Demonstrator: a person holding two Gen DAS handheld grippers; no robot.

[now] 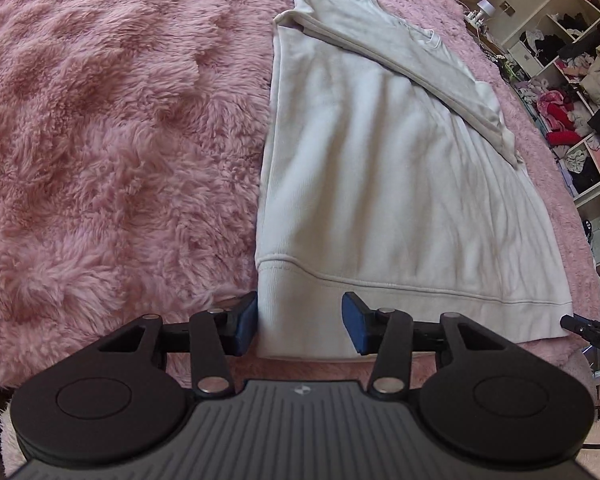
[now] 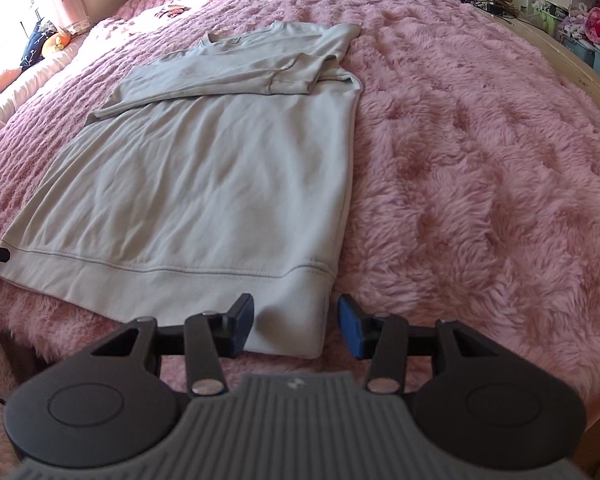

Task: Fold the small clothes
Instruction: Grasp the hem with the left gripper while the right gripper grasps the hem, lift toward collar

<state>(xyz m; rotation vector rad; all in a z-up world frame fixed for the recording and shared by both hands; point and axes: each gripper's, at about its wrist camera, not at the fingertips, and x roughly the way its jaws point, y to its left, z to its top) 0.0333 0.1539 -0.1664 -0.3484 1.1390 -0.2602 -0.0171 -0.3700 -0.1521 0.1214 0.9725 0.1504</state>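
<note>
On the pink bed (image 2: pixel 480 160), the sweatshirt (image 2: pixel 220 184) lies with sleeves seemingly folded in, hem fold left, left tool (image 1: pixel 299 330) and right tool (image 2: pixel 296 326) both released astride its near corners.

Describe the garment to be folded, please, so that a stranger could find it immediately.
Start from the fluffy pink blanket covering the bed. On it lies one pale cream sweatshirt, spread flat, its ribbed hem nearest the cameras and its sleeves folded across the chest. It is the only smooth, light cloth on the shaggy pink pile.
</note>
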